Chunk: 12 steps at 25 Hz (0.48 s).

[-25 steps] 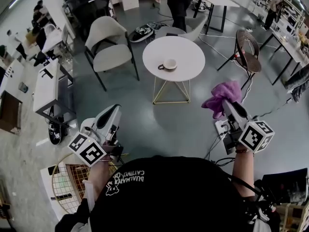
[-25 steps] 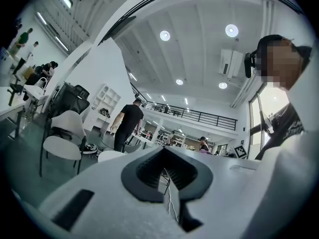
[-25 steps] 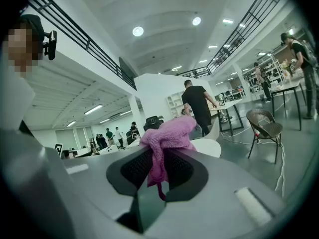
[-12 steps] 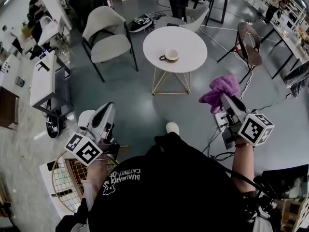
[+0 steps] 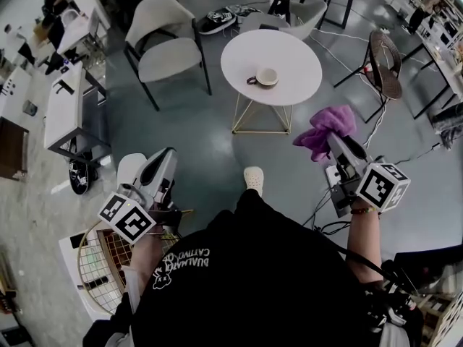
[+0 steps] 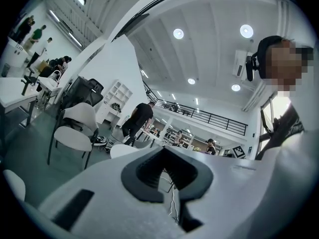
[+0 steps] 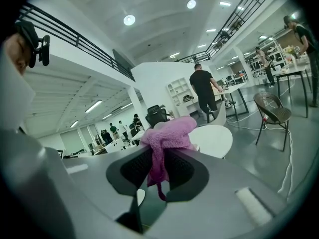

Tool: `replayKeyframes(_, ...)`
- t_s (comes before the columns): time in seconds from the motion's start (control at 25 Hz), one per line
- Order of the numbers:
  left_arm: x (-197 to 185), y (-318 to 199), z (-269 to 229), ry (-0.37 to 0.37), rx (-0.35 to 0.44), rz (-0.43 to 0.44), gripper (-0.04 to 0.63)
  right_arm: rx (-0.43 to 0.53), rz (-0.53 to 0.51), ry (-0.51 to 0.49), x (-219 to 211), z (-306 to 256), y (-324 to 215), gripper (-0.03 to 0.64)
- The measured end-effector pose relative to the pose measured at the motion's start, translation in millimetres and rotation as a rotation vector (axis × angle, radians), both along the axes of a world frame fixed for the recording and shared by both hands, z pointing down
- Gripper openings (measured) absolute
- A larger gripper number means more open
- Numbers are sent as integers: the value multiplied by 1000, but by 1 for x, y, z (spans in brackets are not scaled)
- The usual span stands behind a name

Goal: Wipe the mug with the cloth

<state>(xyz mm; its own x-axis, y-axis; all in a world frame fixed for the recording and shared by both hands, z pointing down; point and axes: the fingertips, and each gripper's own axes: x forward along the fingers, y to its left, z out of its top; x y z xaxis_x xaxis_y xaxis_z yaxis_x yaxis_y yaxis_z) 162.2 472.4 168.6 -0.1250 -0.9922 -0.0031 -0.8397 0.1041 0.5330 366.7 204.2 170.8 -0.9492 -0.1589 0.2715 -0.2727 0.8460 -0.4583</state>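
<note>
On the far desk (image 5: 304,53) sat the mug (image 5: 266,77); right gripper (image 5: 333,140) clamped the purple cloth (image 5: 327,125), left gripper (image 5: 169,155) closed, empty; a steady approach seemed wise

Head camera looks steeply down; round table (image 5: 289,53) far at twelve o'clock. Cameras on left gripper (image 5: 167,156) and right gripper (image 5: 331,137), close behind their jaws, face that table.
</note>
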Motion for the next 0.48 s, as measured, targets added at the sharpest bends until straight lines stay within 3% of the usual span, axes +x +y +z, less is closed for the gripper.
replayKeyframes(0.48, -72, -98, 5, -8, -11, -12, 0, -26, -45, -3, -84, 13, -94, 84)
